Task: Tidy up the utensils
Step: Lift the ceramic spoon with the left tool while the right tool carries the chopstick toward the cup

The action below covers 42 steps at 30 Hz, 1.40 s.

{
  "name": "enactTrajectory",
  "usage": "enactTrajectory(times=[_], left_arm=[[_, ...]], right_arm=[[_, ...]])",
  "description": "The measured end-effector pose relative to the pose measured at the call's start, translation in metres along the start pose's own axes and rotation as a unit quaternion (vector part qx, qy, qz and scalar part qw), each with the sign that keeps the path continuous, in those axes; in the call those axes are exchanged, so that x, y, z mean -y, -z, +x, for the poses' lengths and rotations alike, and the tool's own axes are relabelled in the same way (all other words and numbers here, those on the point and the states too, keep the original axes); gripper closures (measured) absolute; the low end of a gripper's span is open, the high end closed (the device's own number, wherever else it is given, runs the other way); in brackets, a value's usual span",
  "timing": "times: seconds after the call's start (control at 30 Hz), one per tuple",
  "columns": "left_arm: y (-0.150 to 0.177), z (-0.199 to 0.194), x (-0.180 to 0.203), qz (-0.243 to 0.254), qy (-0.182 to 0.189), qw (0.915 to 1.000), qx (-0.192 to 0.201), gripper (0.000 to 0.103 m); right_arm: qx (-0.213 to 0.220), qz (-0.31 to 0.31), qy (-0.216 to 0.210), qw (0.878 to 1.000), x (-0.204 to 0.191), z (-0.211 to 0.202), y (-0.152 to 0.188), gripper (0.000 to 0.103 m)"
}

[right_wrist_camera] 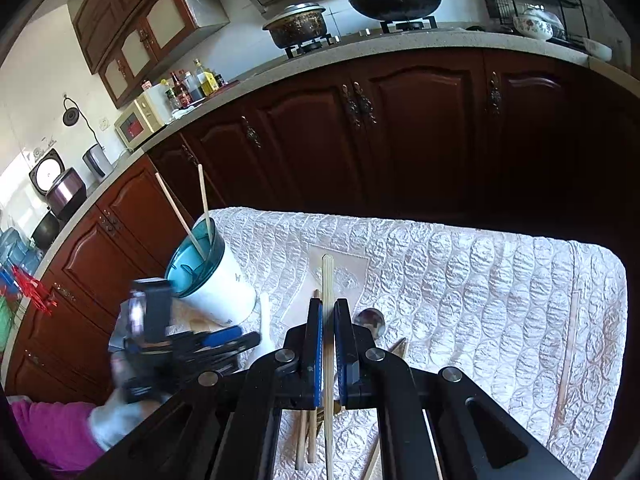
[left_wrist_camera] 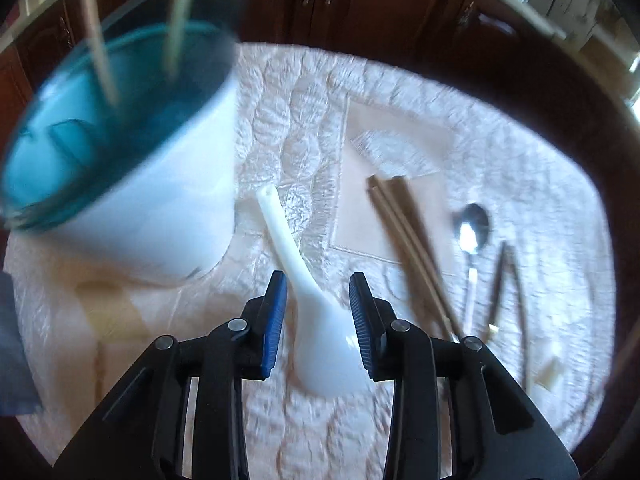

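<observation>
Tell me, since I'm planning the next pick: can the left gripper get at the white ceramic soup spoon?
Probably yes. The left gripper is open, its jaws either side of the white ceramic soup spoon on the quilted cloth, nothing between.

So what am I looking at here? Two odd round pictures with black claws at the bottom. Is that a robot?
No robot: a person holds a two-finger gripper in each hand, each with a fisheye camera looking along its fingers. One picture is from the left gripper, open over a white soup spoon lying on the quilted cloth. The other is from the right gripper, shut on a pale chopstick. On the cloth stand a white holder with a teal rim, two chopsticks already in it, plus brown chopsticks and a metal spoon. Behind are kitchen cabinets.
</observation>
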<state>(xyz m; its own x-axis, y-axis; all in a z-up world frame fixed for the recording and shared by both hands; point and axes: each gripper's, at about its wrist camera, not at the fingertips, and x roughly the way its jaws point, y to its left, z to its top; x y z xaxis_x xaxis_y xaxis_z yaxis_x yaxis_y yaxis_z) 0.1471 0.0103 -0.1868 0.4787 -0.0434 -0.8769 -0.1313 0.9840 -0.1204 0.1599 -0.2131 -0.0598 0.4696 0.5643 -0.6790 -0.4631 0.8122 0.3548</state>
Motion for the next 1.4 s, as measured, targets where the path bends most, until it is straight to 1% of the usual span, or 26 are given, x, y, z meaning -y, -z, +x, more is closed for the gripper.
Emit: enactTrajectory(times=[0.07,0.13,0.17,0.2,0.23,0.3,0.37,0.53,0.6,0.63,0.7,0.73,0.87,0.97,1.0,1.03,1.1,1.2,1.33,1.4], left_arm=[[-0.003,0.015,0.001,0.003,-0.013,0.9998,-0.015,0.072],[-0.004,0.019,0.002,0.007,-0.017,0.9998,-0.007,0.072],[-0.004,0.019,0.004,0.014,-0.018,0.9997,-0.009,0.074],[-0.003,0.019,0.004,0.019,-0.015,0.9996,-0.012,0.084],[-0.001,0.016,0.004,0.023,-0.005,0.9996,-0.016,0.09],[0.008,0.01,-0.003,0.018,0.022,0.999,-0.033,0.09],[0.022,0.0,-0.01,0.014,0.034,0.9983,-0.044,0.09],[0.073,-0.027,-0.019,0.02,0.073,0.994,-0.078,0.09],[0.078,-0.033,-0.019,0.017,0.087,0.9925,-0.085,0.09],[0.079,-0.036,-0.021,0.016,0.094,0.992,-0.083,0.088],[0.074,-0.04,-0.022,0.018,0.098,0.9924,-0.072,0.07],[0.068,-0.04,-0.023,0.021,0.097,0.9929,-0.065,0.066],[0.049,-0.029,-0.018,0.042,0.079,0.9942,-0.059,0.065],[0.041,-0.015,-0.013,0.055,0.075,0.9933,-0.069,0.065],[0.039,-0.011,-0.012,0.062,0.072,0.993,-0.07,0.066],[0.038,-0.011,-0.01,0.07,0.071,0.9928,-0.065,0.071],[0.036,-0.01,-0.003,0.097,0.074,0.9903,-0.067,0.09],[0.038,-0.013,0.0,0.1,0.077,0.9899,-0.065,0.09],[0.037,-0.039,-0.017,0.076,0.088,0.9922,-0.046,0.091],[0.033,-0.059,-0.024,0.067,0.097,0.9928,-0.026,0.091]], right_arm=[[0.0,0.003,0.0,1.0,0.003,-0.002,0.002,0.098],[0.001,0.004,-0.001,1.0,0.006,-0.005,0.004,0.098],[0.002,0.005,-0.001,1.0,0.008,-0.006,0.004,0.098],[0.002,0.006,-0.001,1.0,0.009,-0.007,0.004,0.098],[0.002,0.007,0.0,1.0,0.011,-0.008,0.004,0.098],[0.003,0.008,0.0,1.0,0.013,-0.008,0.004,0.098],[0.005,0.01,-0.001,1.0,0.013,-0.009,0.002,0.098],[0.01,0.005,-0.014,1.0,0.008,-0.012,-0.002,0.098],[0.011,0.001,-0.018,1.0,0.003,-0.011,-0.004,0.098],[0.01,-0.001,-0.02,1.0,0.0,-0.01,-0.006,0.098],[0.01,-0.006,-0.023,1.0,-0.006,-0.01,-0.008,0.098],[0.011,-0.008,-0.023,1.0,-0.009,-0.01,-0.009,0.098],[0.015,-0.018,-0.024,0.999,-0.017,-0.014,-0.014,0.098],[0.02,-0.018,-0.024,0.999,-0.018,-0.018,-0.016,0.098],[0.021,-0.017,-0.025,0.999,-0.018,-0.019,-0.017,0.098],[0.022,-0.017,-0.026,0.999,-0.019,-0.019,-0.018,0.098],[0.022,-0.019,-0.025,0.999,-0.022,-0.019,-0.019,0.098],[0.023,-0.026,-0.027,0.999,-0.027,-0.019,-0.021,0.098],[0.033,-0.033,-0.034,0.998,-0.036,-0.025,-0.025,0.098],[0.037,-0.038,-0.037,0.998,-0.041,-0.028,-0.026,0.098]])
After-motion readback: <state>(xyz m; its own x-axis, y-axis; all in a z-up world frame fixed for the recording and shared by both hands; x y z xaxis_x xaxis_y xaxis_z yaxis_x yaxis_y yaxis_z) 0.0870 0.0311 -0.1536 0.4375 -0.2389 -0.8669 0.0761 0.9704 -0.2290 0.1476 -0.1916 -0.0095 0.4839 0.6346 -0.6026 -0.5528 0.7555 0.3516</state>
